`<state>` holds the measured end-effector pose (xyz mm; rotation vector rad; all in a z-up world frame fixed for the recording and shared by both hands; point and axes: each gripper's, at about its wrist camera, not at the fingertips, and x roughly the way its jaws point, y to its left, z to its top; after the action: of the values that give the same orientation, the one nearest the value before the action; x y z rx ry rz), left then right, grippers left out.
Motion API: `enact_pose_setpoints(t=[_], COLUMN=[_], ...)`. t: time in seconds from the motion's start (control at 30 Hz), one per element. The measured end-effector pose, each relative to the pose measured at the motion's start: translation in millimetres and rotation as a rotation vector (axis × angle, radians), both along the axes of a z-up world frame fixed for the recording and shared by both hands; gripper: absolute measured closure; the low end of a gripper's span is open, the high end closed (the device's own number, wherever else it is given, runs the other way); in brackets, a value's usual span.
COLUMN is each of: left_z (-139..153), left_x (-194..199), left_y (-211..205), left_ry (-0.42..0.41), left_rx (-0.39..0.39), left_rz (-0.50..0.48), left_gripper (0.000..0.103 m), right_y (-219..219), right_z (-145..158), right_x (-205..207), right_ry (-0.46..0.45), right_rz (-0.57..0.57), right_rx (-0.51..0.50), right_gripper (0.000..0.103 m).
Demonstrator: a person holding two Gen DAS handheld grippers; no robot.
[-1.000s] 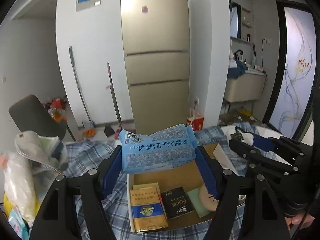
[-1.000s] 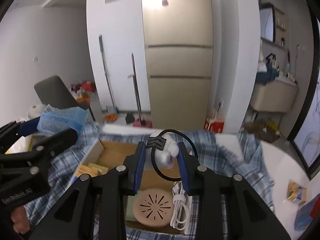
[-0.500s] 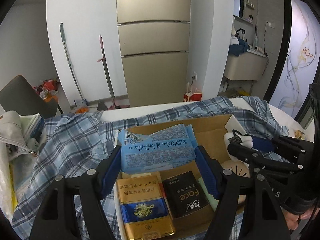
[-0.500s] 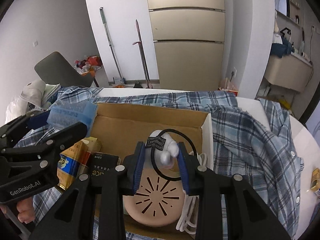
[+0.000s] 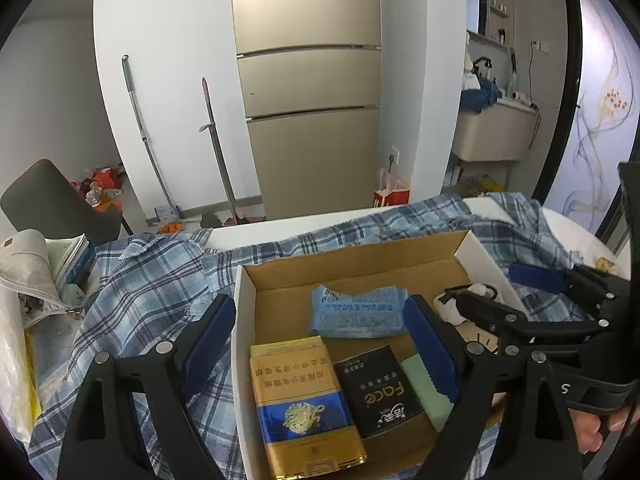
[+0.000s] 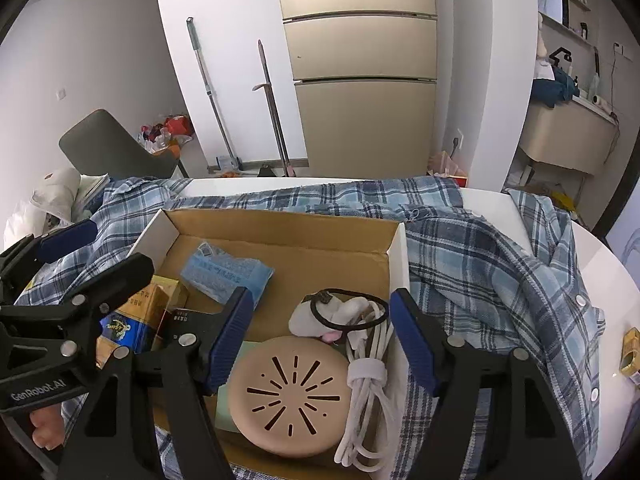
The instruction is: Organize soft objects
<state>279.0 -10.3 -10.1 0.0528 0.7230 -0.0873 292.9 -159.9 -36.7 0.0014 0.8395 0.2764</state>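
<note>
A blue tissue pack (image 5: 358, 312) lies on the floor of the cardboard box (image 5: 352, 256), free of my left gripper (image 5: 320, 344), whose jaws are opening wide apart just in front of it. In the right wrist view the same blue tissue pack (image 6: 226, 270) rests at the box's back left. A white plush hair tie with a black elastic loop (image 6: 340, 312) lies in the box (image 6: 280, 228) on a pink round disc (image 6: 290, 396) and a white cable (image 6: 366, 384). My right gripper (image 6: 320, 340) is opening around it, pads clear of it.
A yellow-and-blue carton (image 5: 300, 404), a black packet (image 5: 378, 390) and a green pad (image 5: 426, 388) fill the box front. The box sits on a blue plaid shirt (image 6: 480, 264) over a white table. Bags and books (image 5: 36, 276) crowd the left edge. A small yellow item (image 6: 630, 354) lies far right.
Both grippers came down over the box and opened. The tissue pack dropped from the left jaws onto the box floor; the hair tie left the right jaws and settled on the disc and cable.
</note>
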Motion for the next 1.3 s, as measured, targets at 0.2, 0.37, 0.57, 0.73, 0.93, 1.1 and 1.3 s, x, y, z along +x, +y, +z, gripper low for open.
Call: enact_pose_setpoints(t=[0.2,0.37,0.57,0.73,0.93,1.1,1.3], left_z=[9.0,17.8,38.6,70.4,101.4,116.1,127.9], left_x=[-5.1,-10.6,-25.6,-65.8,-122.8,-169.5,-222.8], left_y=[1.6,0.3,-10.0,-14.4,-11.5,-6.4,-5.3], left_ry=[-0.038,-0.074,-0.133,-0.264,-0.371,-0.463,-0.518], left_rx=[-0.012,-0.014,-0.02,0.026,0.026,-0.038,-0.077], left_rz=[0.001,-0.001,0.0,0.003,0.009,0.01,-0.031], left_gripper=[0.015,0.015,0.015,0.015,0.012,0.0,0.0], right_y=[0.7,-0.8,-3.7,-15.4,-34.9,-47.4,-58.5], right_z=[3.9,12.0,40.1,68.6,104.2,128.2,146.0], right_x=[-1.9,-5.7,-21.1,-48.8,-91.7,-133.5,-187.9], right_ry=[-0.01,-0.032,-0.095,-0.157,-0.252,-0.356,-0.509], right_rz=[0.003,-0.006,-0.043,-0.057,-0.071,-0.084,-0.093], right_rx=[0.007,0.005,-0.015,-0.029,0.011,0.042,0.062], right_gripper=[0.033,0.033,0.033,0.033,0.027,0.012,0.001])
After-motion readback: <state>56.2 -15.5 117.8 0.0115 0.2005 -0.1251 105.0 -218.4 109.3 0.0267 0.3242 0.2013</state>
